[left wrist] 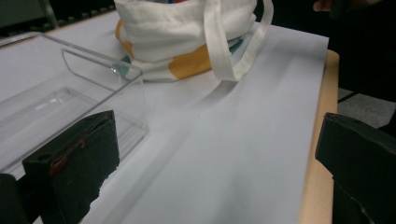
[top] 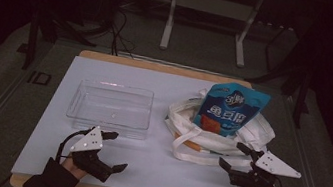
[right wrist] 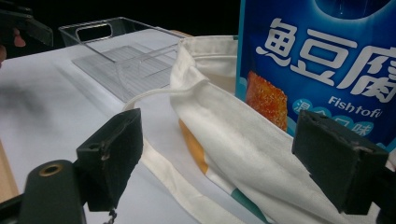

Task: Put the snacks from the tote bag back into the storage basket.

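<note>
Both grippers, left and right, are held open; the snack bag in the tote is probably approached; a grasp is needed.

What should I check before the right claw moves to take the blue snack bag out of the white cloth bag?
1. Right claw open, nothing between the jaws: ok.
2. Left claw open, nothing held: ok.
3. Blue snack bag stands up out of the white cloth bag, its top free to take: ok.
4. Clear plastic box has room inside and sits apart from the cloth bag: ok.
5. Strap of the cloth bag lies on the table below the right claw's jaws and may catch: not ok.
6. Other things deeper in the cloth bag: cannot tell.
</note>
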